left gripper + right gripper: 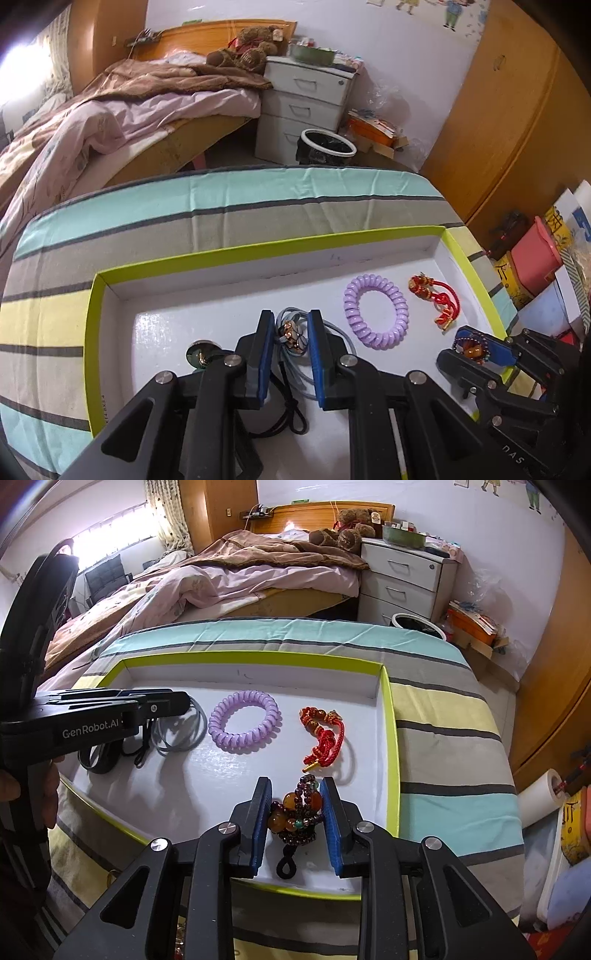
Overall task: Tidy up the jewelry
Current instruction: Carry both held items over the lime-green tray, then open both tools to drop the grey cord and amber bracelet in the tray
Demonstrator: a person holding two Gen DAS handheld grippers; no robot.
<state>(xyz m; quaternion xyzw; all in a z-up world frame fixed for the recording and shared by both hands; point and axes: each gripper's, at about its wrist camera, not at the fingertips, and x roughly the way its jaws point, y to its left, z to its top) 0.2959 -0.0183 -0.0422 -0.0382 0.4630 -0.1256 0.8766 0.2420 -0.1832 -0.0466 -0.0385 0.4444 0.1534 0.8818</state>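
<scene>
A shallow white tray with a lime-green rim (258, 246) sits on a striped cloth (221, 206) covering the bench, and both pairs of tongs are down inside it. The left tongs (291, 334) stand apart, their blue pads on either side of a small cluster of amber-brown beads (291, 334) that lies on a loop of grey cord (341, 334); whether the pads touch the beads I cannot tell. A thin black cord (293, 410) trails back from there toward the tongs' body, and a round green-and-gold piece (201, 356) lies just to their left. Ahead and to the right of the left tongs lies a lilac spiral hair tie (376, 310), flat on the tray floor, and further right a red knotted cord charm with orange beads (439, 299). The right tongs (295, 812) stand partly apart around a bracelet of dark purple and amber beads (295, 816), which fills the gap between the pads, its black loop (286, 867) pointing back toward the tongs; a firm grip cannot be made out. The red charm (325, 738) lies just ahead of the right tongs, the hair tie (243, 722) ahead and to their left.
</scene>
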